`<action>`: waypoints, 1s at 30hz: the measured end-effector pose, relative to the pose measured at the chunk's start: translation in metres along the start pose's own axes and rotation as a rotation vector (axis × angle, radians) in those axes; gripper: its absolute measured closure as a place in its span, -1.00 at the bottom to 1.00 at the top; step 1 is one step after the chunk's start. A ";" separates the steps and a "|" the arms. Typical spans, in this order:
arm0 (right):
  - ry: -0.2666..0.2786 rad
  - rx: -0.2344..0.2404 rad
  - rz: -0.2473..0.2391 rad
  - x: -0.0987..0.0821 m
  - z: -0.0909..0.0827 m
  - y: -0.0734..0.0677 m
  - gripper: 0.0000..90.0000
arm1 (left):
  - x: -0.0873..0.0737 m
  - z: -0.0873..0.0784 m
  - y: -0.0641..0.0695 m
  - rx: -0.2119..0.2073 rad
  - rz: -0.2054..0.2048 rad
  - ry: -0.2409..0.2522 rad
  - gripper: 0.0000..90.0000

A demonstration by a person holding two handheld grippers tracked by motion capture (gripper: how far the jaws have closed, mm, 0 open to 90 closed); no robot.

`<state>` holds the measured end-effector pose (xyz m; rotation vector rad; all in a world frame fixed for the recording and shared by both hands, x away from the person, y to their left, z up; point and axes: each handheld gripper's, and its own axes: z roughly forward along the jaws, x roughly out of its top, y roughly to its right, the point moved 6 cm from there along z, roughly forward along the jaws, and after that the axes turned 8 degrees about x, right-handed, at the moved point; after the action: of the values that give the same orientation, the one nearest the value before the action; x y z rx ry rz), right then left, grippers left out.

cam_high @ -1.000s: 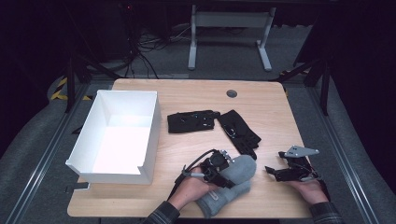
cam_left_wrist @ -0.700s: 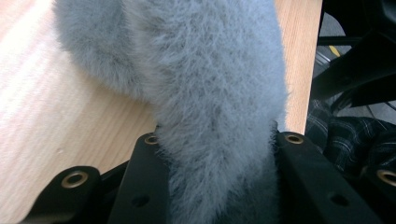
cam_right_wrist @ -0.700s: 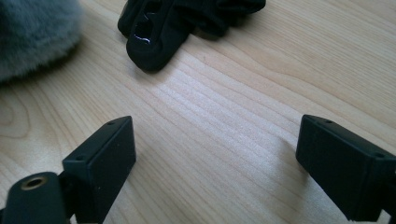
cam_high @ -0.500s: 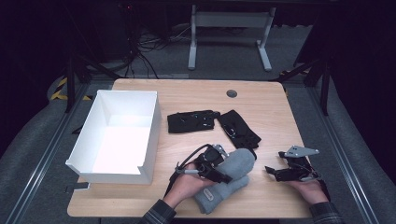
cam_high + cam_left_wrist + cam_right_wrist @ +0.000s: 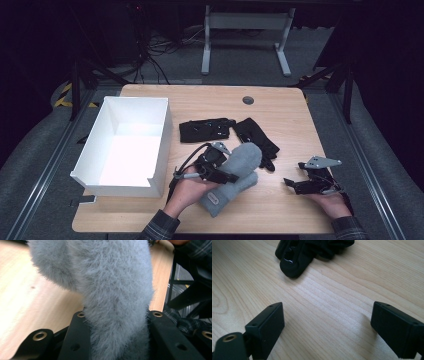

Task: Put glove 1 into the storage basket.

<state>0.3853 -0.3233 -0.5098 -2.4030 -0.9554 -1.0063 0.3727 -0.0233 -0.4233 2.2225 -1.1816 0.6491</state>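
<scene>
Fingers of the left gripper [image 5: 231,176] pinch the grey fuzzy mitten [image 5: 235,176] across its middle, holding it just off the worktop [image 5: 280,107] beside the white box [image 5: 131,145], probably so it can be carried there. The right gripper [image 5: 300,183] rests low with its fingers spread and empty, aimed toward the black gloves [image 5: 227,132]. The mitten looks thick and fluffy, its cuff bearing a small label.

The wooden counter [image 5: 280,107] carried a white box [image 5: 125,145] on its left and two black gloves [image 5: 207,130] near its middle.
</scene>
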 end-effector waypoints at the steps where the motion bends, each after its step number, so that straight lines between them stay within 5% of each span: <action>1: -0.001 -0.002 0.000 0.000 0.000 0.000 -0.74 | 0.001 -0.004 -0.002 0.008 -0.002 0.003 0.54; 30: -0.001 -0.004 -0.002 0.000 0.000 -0.001 -0.75 | 0.037 -0.130 -0.045 0.160 -0.094 0.120 0.54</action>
<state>0.3849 -0.3227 -0.5100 -2.4066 -0.9572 -1.0084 0.4085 0.0607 -0.3137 2.3192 -0.9901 0.8513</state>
